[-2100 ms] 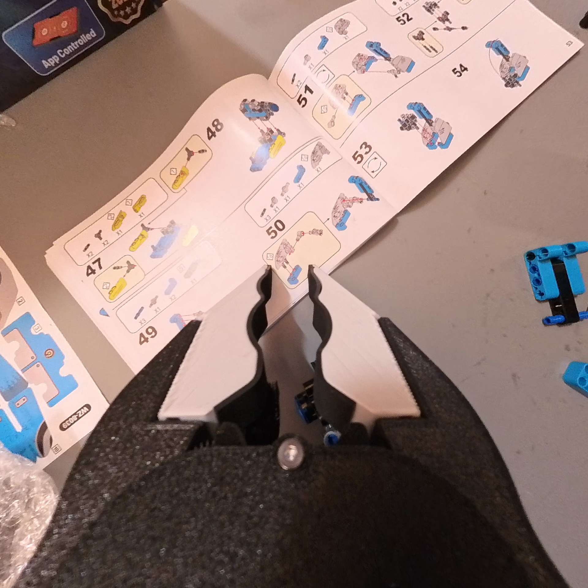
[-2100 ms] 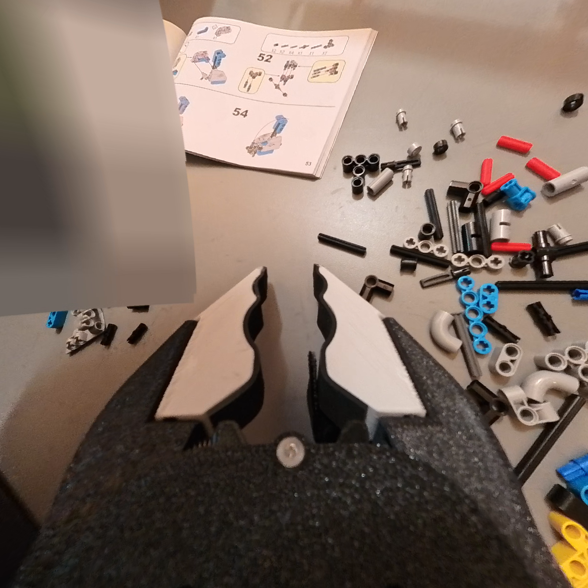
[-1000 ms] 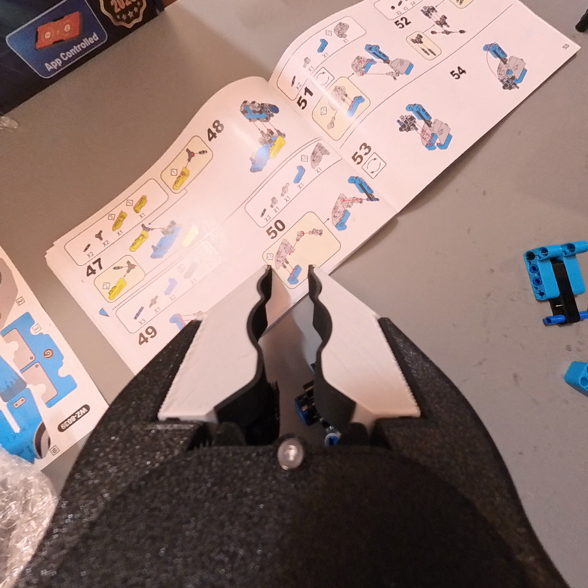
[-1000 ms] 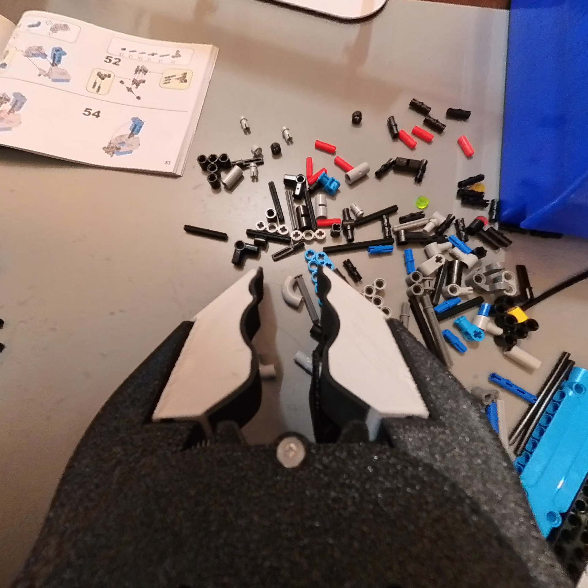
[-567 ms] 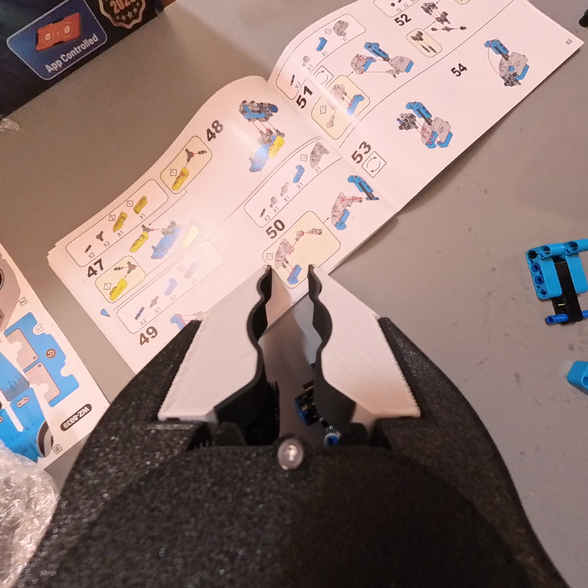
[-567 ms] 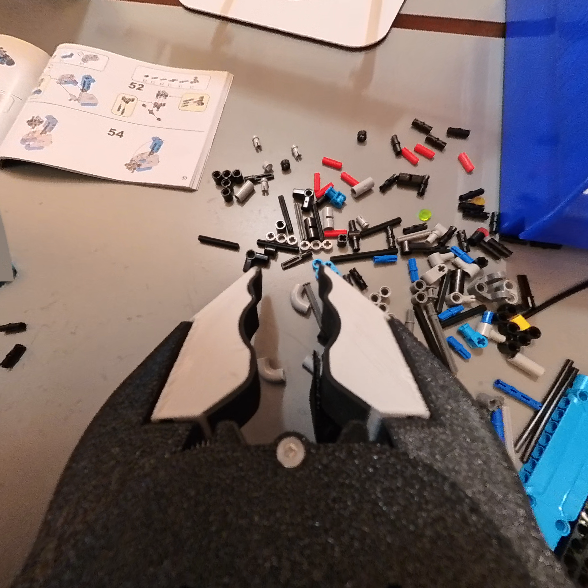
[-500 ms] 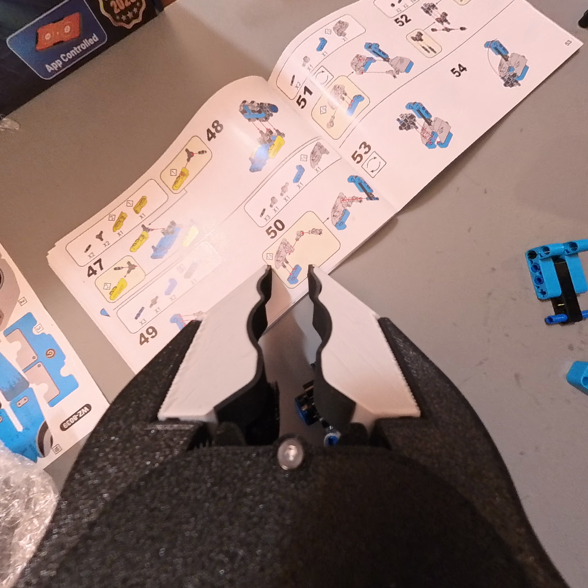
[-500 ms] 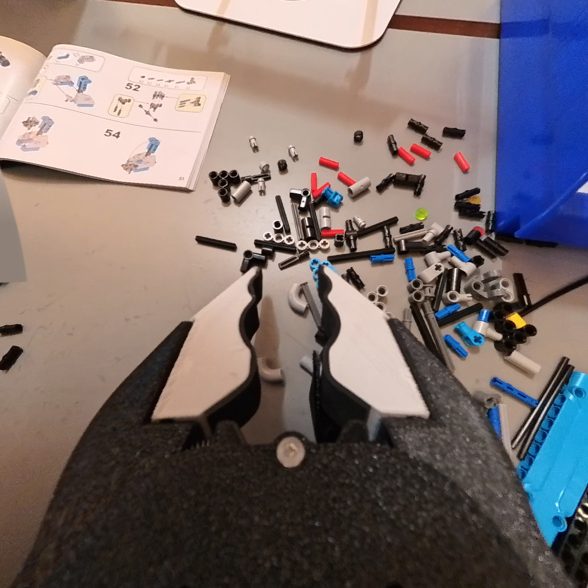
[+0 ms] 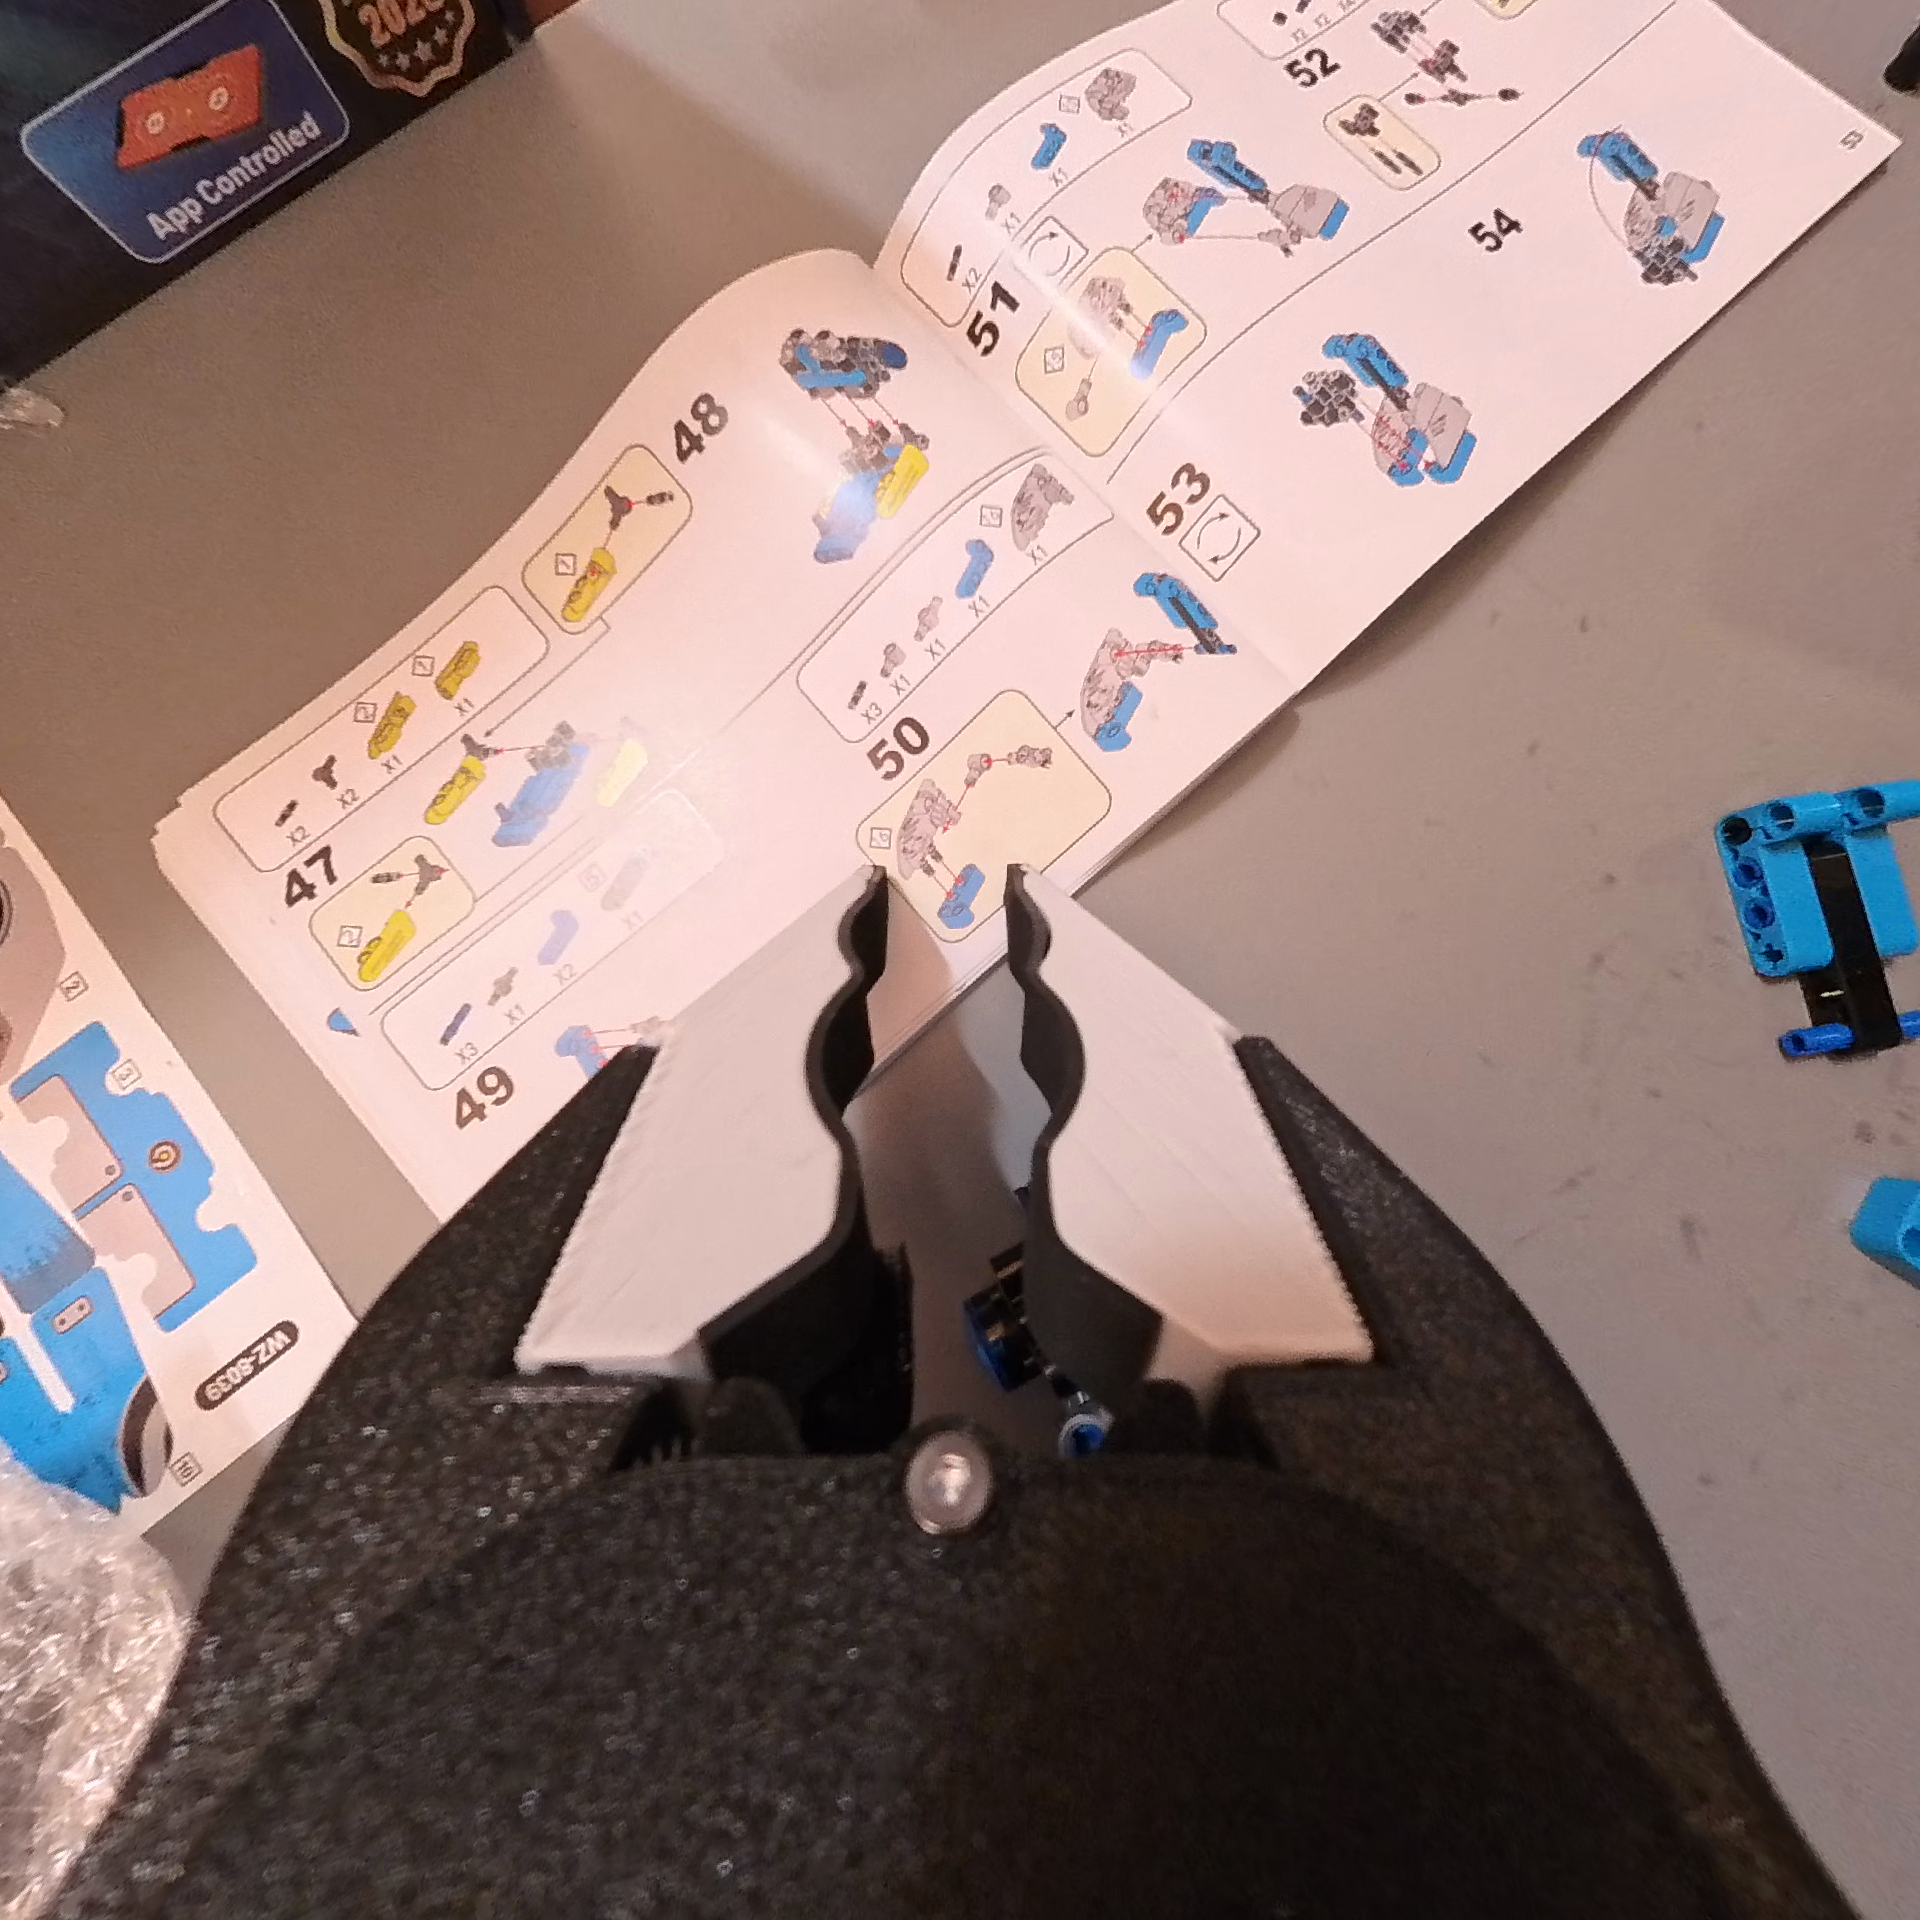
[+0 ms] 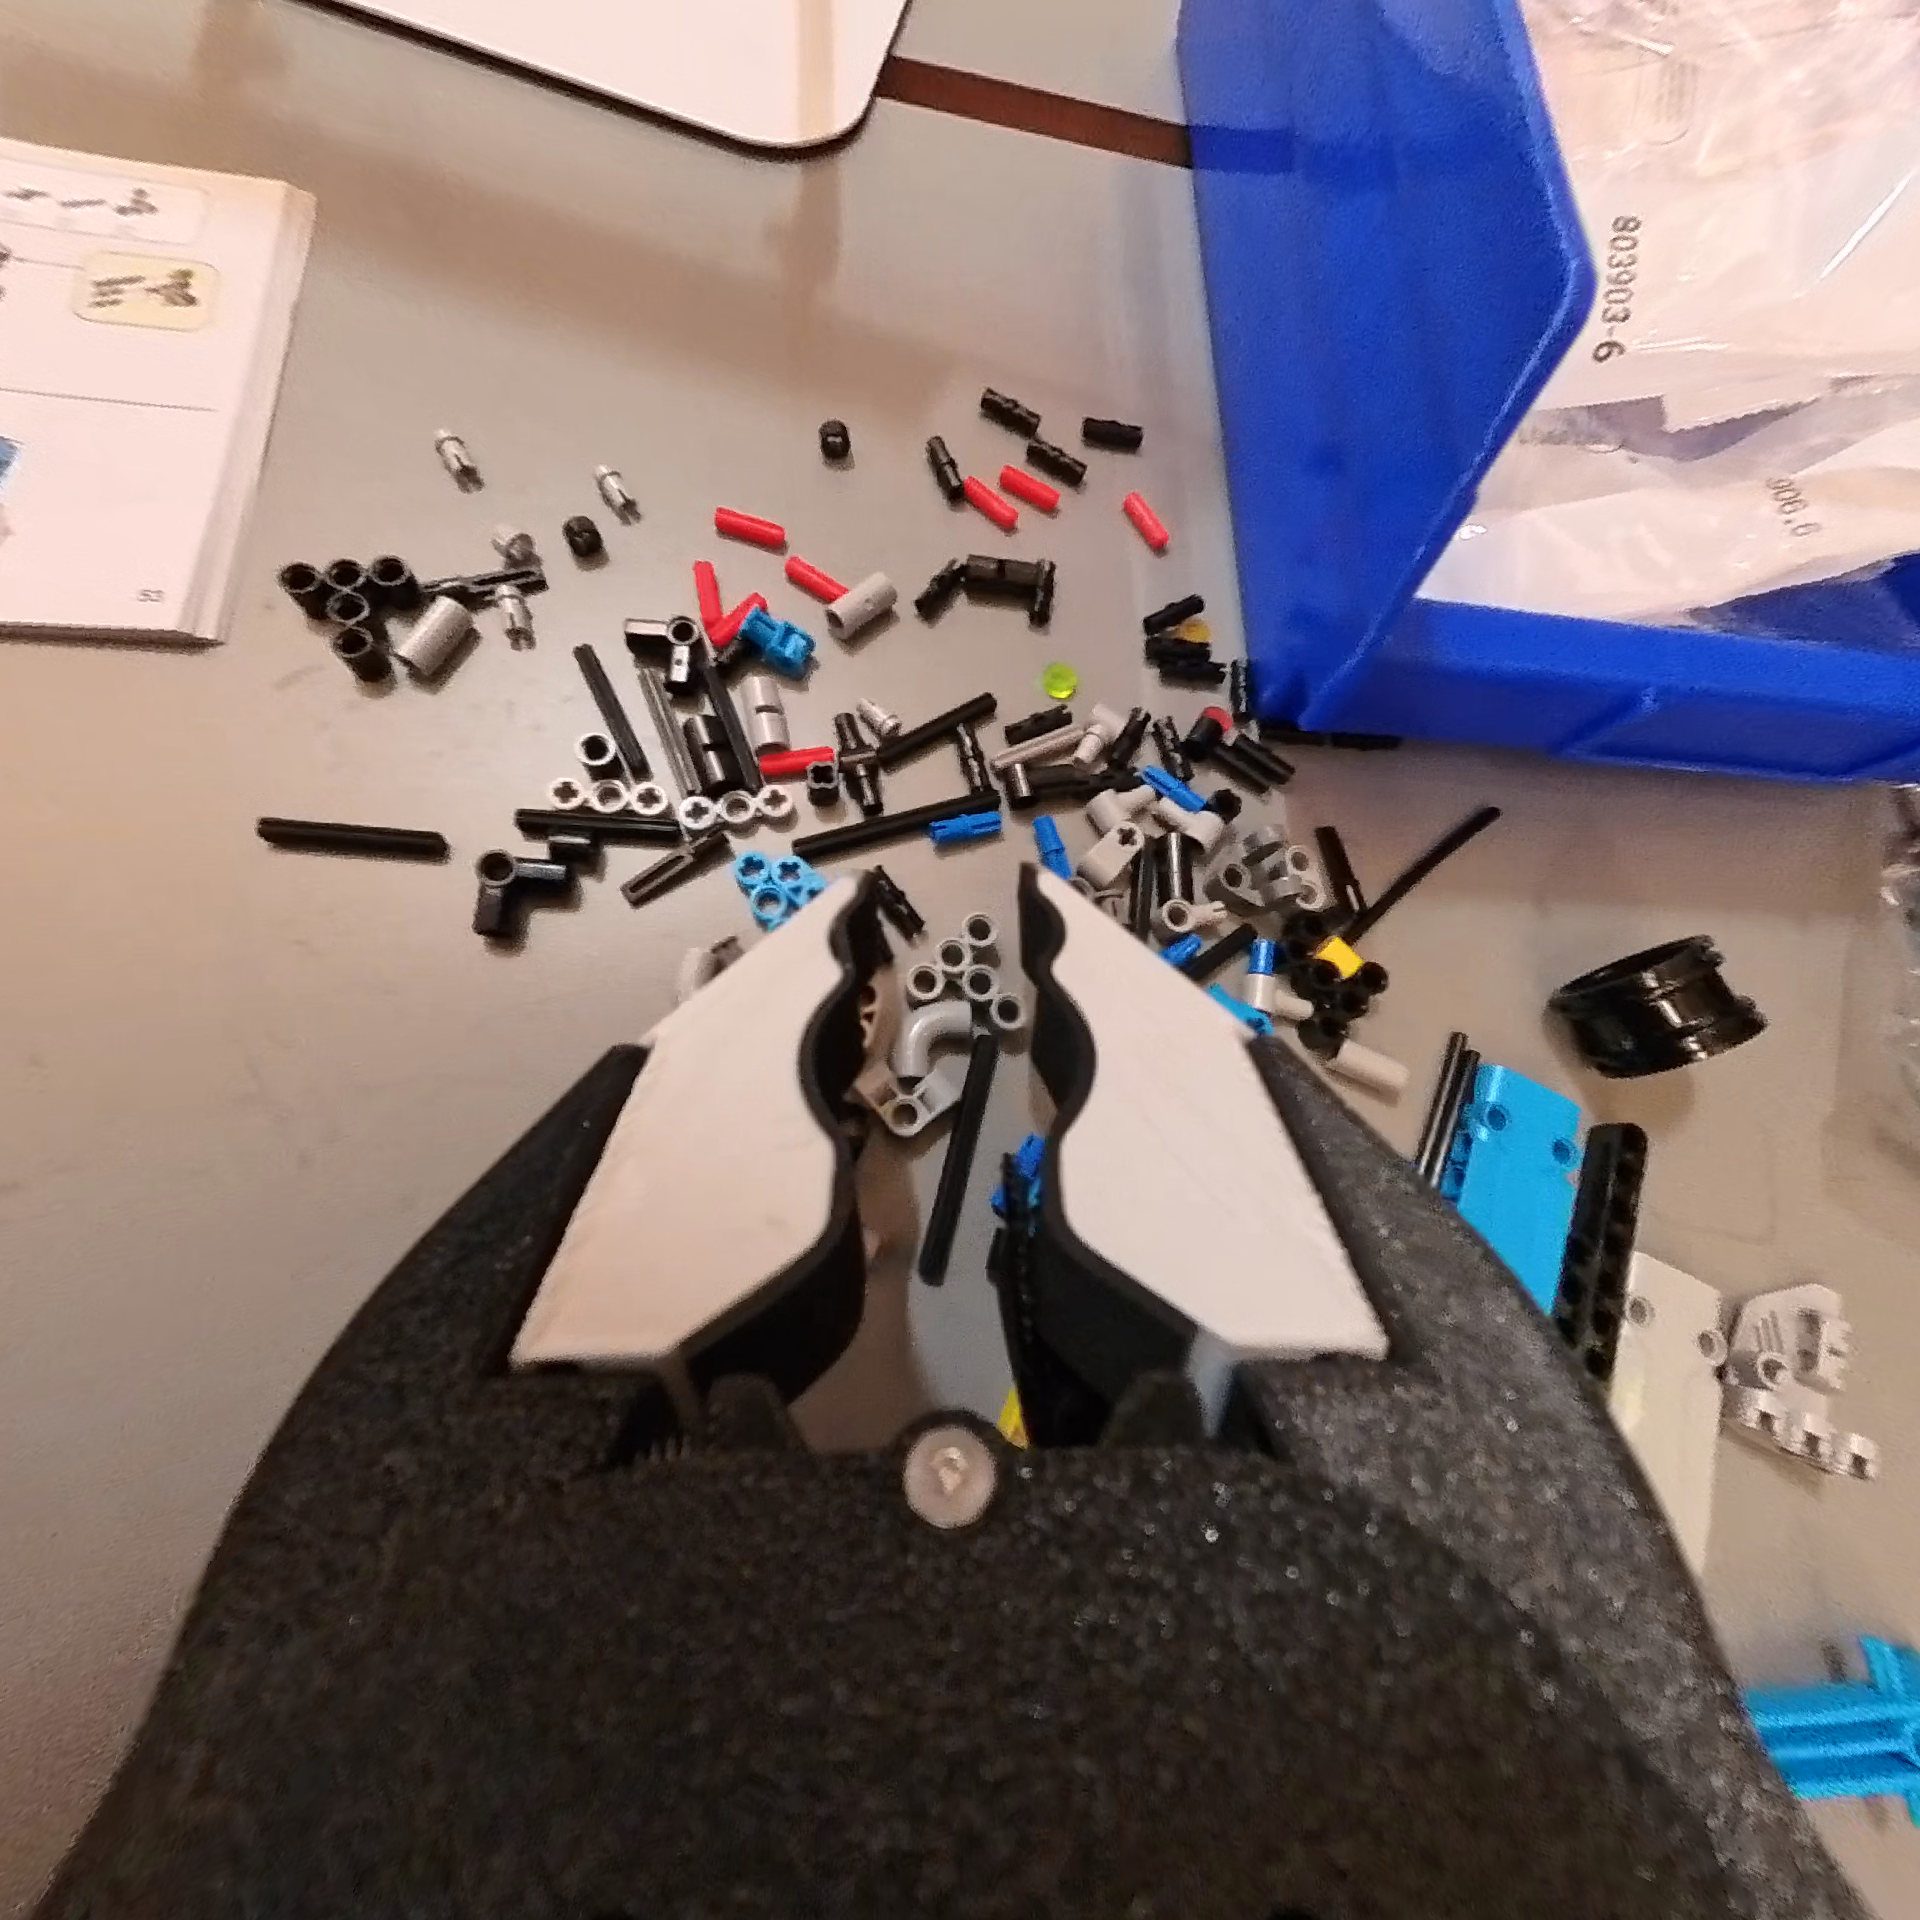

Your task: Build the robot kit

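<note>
My left gripper (image 9: 945, 883) is open and empty, with its tips over the near edge of an open instruction booklet (image 9: 831, 499). A small blue and black part (image 9: 995, 1338) shows low beside its right finger; I cannot tell whether it touches the finger. My right gripper (image 10: 945, 883) is open and empty, over a scatter of small black, grey, red and blue building parts (image 10: 831, 727). Under the gap between its fingers lie a grey elbow tube (image 10: 928, 1039), a cluster of grey rings (image 10: 971, 971) and a black axle (image 10: 961, 1153).
A blue bin (image 10: 1382, 364) holding plastic bags stands at the far right. A black wheel rim (image 10: 1652, 1003) and a light-blue panel (image 10: 1517, 1153) lie right of the right gripper. A light-blue frame assembly (image 9: 1808, 904), a sticker sheet (image 9: 104, 1195) and a dark box (image 9: 187, 135) surround the left gripper. My right fingertips sit around 40 centimetres from my left ones.
My right gripper has swung right, from beside the booklet to over the parts pile, with the blue bin now close. My left gripper has stayed still.
</note>
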`<state>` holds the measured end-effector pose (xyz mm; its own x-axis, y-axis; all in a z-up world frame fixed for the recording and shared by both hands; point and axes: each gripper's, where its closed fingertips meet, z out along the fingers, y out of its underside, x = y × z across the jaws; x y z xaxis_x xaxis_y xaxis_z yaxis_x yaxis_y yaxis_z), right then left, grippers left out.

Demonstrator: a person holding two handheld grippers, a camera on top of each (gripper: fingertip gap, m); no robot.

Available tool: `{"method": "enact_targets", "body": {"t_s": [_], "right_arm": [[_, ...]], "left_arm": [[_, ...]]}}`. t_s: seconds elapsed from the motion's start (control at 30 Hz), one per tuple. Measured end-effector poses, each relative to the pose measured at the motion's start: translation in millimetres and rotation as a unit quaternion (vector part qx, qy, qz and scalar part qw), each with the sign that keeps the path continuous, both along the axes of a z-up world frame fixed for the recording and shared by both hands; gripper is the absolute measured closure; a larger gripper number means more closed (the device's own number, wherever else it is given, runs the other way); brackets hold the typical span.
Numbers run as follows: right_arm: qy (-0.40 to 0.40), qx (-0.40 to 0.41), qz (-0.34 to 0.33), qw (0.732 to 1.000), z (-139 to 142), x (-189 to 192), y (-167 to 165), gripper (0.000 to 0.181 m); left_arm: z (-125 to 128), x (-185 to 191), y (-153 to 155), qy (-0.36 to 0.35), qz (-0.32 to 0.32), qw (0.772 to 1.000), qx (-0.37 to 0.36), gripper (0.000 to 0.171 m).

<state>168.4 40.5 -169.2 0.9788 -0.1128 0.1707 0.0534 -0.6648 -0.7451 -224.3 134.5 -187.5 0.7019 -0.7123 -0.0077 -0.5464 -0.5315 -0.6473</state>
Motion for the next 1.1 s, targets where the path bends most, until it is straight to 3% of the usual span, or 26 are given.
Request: {"method": "enact_targets", "body": {"t_s": [0.5, 0.77, 1.1], "right_arm": [[-0.067, -0.006, -0.043, 0.997, -0.7, 24.2, -3.8, 0.159], [-0.022, -0.016, -0.072, 0.997, -8.7, 34.0, -7.7, 0.159], [-0.029, -0.029, -0.087, 0.995, -13.3, 42.9, -11.9, 0.159]], "left_arm": [[0.0, 0.1, 0.1, -0.002, -0.001, 1.000, 0.001, 0.148], [0.0, 0.0, 0.2, -0.003, -0.001, 1.000, 0.001, 0.148], [0.1, 0.2, 0.3, -0.005, -0.001, 1.000, 0.001, 0.148]]}}
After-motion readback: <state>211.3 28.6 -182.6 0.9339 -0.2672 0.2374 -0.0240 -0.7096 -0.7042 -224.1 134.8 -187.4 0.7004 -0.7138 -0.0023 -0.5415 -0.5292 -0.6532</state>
